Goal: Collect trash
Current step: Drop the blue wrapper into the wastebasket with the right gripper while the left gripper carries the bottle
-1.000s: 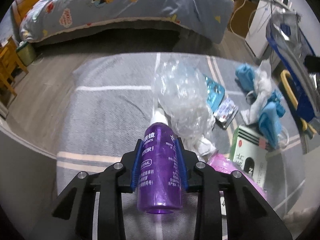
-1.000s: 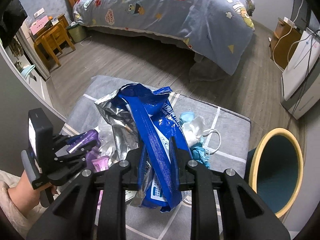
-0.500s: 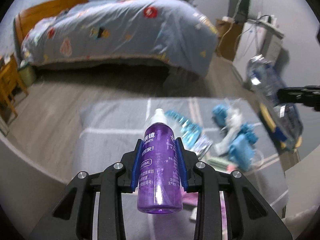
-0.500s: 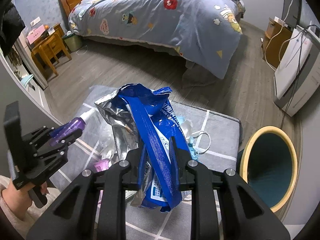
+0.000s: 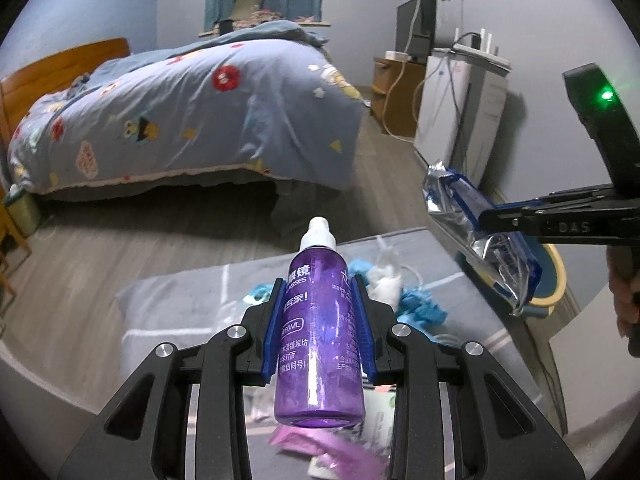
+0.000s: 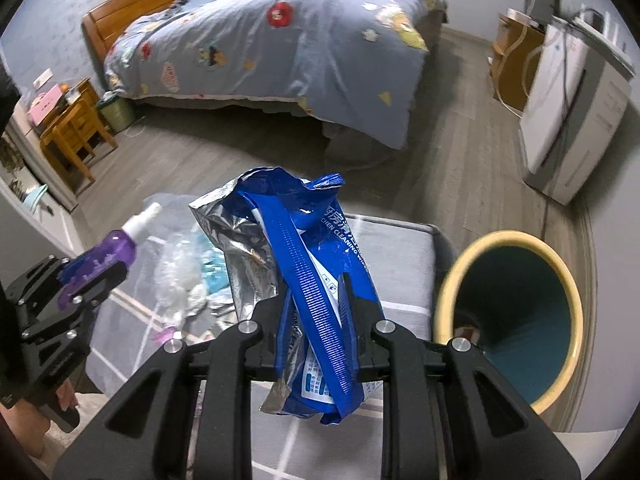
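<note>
My left gripper [image 5: 318,312] is shut on a purple spray bottle [image 5: 320,340] with a white cap, held up above the grey rug [image 5: 192,308]. From the right wrist view the same bottle [image 6: 114,246] and left gripper [image 6: 94,276] show at the left. My right gripper [image 6: 316,300] is shut on a crumpled blue and silver wipes packet [image 6: 304,264], which hangs in the air at the right of the left wrist view [image 5: 476,240]. A round bin [image 6: 516,320] with a yellow rim and teal inside stands just right of the packet.
More trash lies on the rug: blue masks [image 5: 420,308], white tissue [image 5: 384,276], clear plastic [image 6: 180,264] and a pink wrapper [image 5: 344,452]. Beyond stand a bed [image 5: 180,112] with a patterned blue duvet, a white appliance [image 6: 568,120] with cables, and wooden furniture [image 6: 72,132].
The left gripper rose with the purple bottle, so the rug and trash dropped low in its view. The right gripper carried the packet rightward, nearer the bin.
</note>
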`<action>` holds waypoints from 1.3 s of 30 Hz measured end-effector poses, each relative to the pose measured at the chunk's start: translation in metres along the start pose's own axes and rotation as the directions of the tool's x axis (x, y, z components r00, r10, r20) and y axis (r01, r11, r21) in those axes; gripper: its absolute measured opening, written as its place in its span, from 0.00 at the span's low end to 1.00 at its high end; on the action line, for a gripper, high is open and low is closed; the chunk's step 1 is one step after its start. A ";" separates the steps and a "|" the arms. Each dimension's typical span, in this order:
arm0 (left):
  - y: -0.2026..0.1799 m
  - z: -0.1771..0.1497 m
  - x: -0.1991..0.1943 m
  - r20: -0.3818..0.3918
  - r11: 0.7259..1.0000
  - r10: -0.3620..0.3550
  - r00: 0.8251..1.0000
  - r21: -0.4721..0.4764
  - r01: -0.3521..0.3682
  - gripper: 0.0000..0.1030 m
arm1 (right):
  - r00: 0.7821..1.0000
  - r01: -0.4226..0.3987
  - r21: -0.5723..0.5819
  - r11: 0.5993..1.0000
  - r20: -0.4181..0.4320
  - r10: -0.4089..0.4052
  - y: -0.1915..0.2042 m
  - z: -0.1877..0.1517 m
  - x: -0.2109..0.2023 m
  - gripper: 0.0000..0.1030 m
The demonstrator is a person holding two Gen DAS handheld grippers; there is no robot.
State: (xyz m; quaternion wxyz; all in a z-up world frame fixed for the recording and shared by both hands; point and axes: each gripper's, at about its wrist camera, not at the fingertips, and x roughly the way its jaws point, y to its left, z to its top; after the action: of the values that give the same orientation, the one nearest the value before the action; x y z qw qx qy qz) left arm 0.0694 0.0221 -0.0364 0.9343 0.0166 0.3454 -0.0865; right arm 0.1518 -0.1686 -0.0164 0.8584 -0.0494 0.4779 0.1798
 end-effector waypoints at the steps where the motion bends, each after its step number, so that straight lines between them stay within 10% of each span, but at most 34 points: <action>1: -0.005 0.002 0.002 0.000 1.000 -0.008 1.000 0.006 0.008 0.32 | 1.000 0.004 0.018 1.000 0.002 -0.004 -0.010 0.000 0.000 0.21; 27: -0.176 0.025 0.066 -0.082 0.951 -0.226 0.971 0.198 0.238 0.32 | 0.985 0.168 0.359 0.918 -0.088 -0.146 -0.223 -0.054 0.001 0.21; 39: -0.228 0.040 0.099 -0.103 0.928 -0.258 0.961 0.250 0.276 0.32 | 0.979 0.203 0.390 0.898 -0.106 -0.175 -0.251 -0.064 0.027 0.21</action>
State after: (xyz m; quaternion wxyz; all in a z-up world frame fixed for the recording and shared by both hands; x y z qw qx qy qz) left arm 0.1291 -0.2204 -0.0637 0.8909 0.0956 0.3619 -0.2572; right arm 0.2031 -0.4109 -0.0955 0.8469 0.0743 0.5265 -0.0072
